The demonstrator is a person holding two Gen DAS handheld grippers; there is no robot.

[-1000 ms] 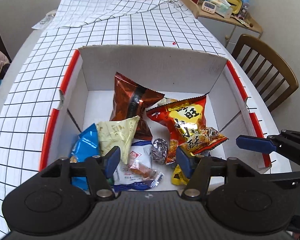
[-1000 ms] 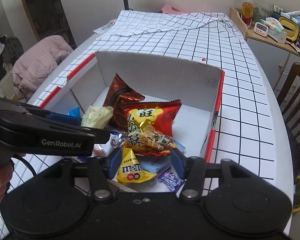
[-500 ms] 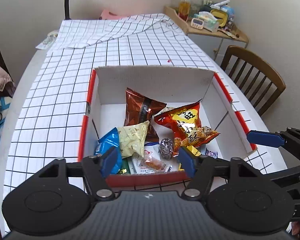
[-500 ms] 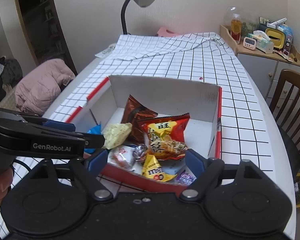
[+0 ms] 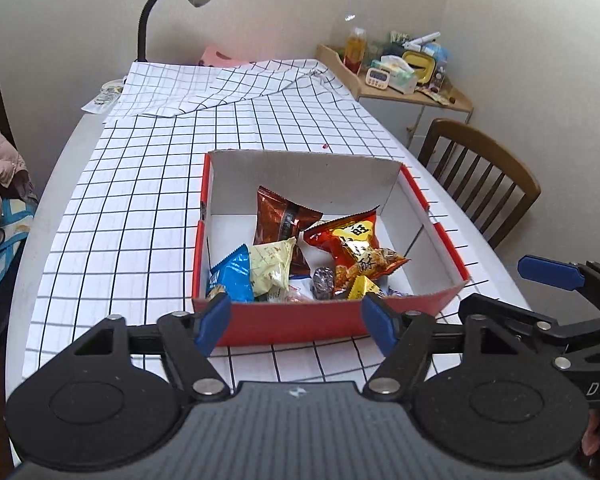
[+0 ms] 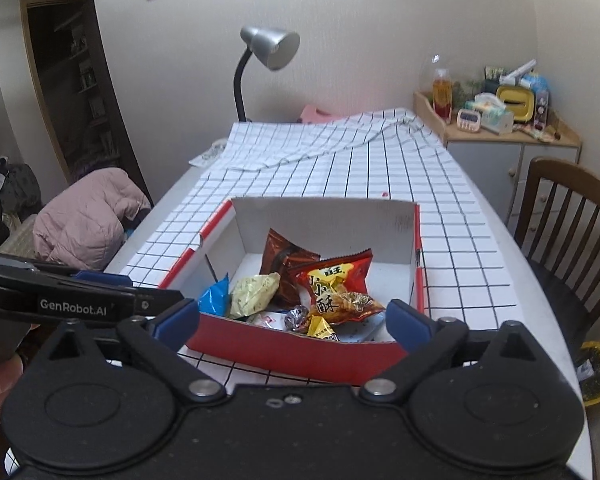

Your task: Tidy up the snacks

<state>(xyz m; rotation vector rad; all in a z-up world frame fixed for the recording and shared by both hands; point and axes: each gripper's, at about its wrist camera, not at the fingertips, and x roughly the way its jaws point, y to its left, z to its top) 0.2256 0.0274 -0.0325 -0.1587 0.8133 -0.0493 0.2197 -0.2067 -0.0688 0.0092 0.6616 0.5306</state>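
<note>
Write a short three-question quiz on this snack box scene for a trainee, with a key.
1. True or false: the left claw is shut on a snack.
2. Multiple choice: where are the snacks?
A. Spread over the checked cloth
B. Inside the red and white box
C. On the wooden chair
3. Fill in the missing word: in the left wrist view, the blue packet lies against the box's ____ wall.

Key
1. False. Both the left claw and the right claw are open and empty, short of the box's near wall.
2. B
3. left
</note>
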